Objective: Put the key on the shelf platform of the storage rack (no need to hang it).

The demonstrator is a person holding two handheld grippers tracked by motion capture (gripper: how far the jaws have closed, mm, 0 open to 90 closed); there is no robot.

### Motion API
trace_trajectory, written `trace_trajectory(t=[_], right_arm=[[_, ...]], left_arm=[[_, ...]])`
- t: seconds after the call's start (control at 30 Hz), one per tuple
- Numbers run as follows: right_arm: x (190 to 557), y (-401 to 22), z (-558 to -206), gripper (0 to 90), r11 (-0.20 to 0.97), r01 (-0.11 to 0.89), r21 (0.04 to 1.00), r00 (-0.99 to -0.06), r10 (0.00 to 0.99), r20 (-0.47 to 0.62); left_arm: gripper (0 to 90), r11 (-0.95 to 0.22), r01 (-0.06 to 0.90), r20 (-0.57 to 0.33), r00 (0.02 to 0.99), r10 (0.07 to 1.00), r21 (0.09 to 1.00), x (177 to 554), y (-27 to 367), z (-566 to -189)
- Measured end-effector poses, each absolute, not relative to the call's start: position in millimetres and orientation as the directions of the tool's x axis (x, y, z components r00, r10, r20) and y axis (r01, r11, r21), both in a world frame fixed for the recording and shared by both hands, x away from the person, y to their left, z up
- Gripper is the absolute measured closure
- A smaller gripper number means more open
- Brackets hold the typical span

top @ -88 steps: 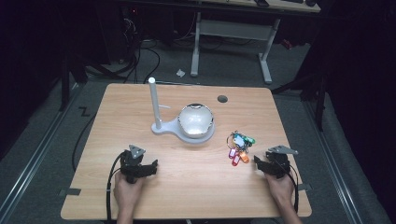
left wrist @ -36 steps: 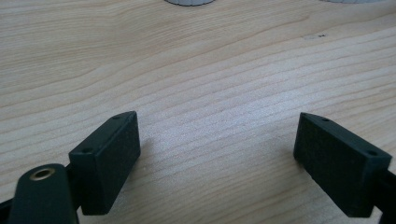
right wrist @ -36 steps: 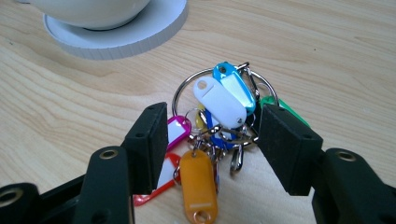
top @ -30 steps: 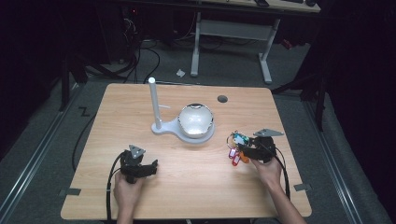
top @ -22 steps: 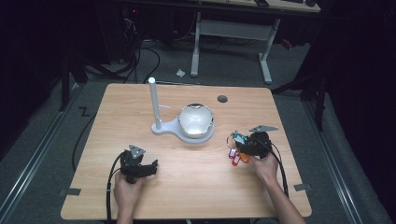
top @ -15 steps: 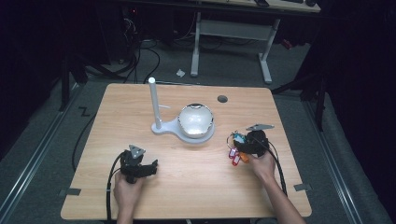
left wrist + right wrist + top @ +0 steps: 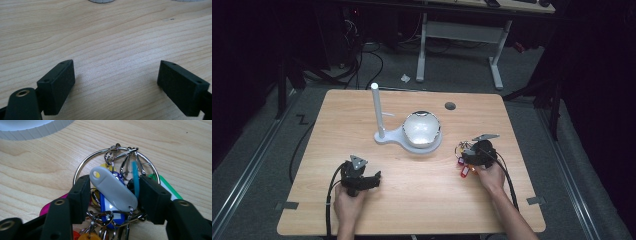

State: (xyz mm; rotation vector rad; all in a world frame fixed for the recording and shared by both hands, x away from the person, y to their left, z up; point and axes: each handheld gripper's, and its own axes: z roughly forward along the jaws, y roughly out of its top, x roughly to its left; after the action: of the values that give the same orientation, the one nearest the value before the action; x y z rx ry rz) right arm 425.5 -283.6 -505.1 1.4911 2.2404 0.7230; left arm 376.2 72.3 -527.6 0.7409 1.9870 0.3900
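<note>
Keys and coloured tags on a large metal ring [image 7: 117, 185] lie in a loose heap on the bench [image 7: 412, 200], right of centre in the high view [image 7: 464, 159] and just right of the white lamp-like stand [image 7: 412, 132] with its upright post. We judge the work in hand to be picking up this bunch.

Risks, as we read them: the heap is loose, so a bite may catch only the grey tag [image 7: 113, 188] while the ring and the other tags dangle and swing; a pad may land on the thin ring wire and skid off it; or the pads may push the bunch along the smooth wood rather than pinch it.

Right gripper [image 7: 113, 198]: its jaws straddle the middle of the bunch and have just been closing, with the grey tag, a blue tag and a turquoise strip between them. The pads stand at the sides of the heap and appear not yet to press on it, so we read nothing as grasped.

Left gripper [image 7: 116, 80]: spread wide, empty, low over bare wood at the lower left of the high view [image 7: 362, 180].
</note>
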Motion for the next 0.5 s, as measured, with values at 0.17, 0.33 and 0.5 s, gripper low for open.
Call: trace_trajectory(t=[0.17, 0.33, 0.5], right_arm=[[425.3, -282.9, -505.3, 57.8, 0.331, 0.731, 0.597, -0.402, 0.916, -0.016], [426.8, -285.0, -505.2, 68.5, 0.322, 0.739, 0.591, -0.427, 0.903, 0.042], [428.1, -282.5, -502.7, 71.2, 0.361, 0.735, 0.573, -0.452, 0.892, 0.017]], left_arm=[[15.0, 0.766, 0.340, -0.672, -0.370, 0.642, 0.545, 376.2, 72.3, -527.6], [15.0, 0.766, 0.340, -0.672, -0.370, 0.642, 0.545, 376.3, 72.3, -527.6], [15.0, 0.766, 0.340, -0.671, -0.369, 0.642, 0.546, 376.2, 72.4, -527.6]])
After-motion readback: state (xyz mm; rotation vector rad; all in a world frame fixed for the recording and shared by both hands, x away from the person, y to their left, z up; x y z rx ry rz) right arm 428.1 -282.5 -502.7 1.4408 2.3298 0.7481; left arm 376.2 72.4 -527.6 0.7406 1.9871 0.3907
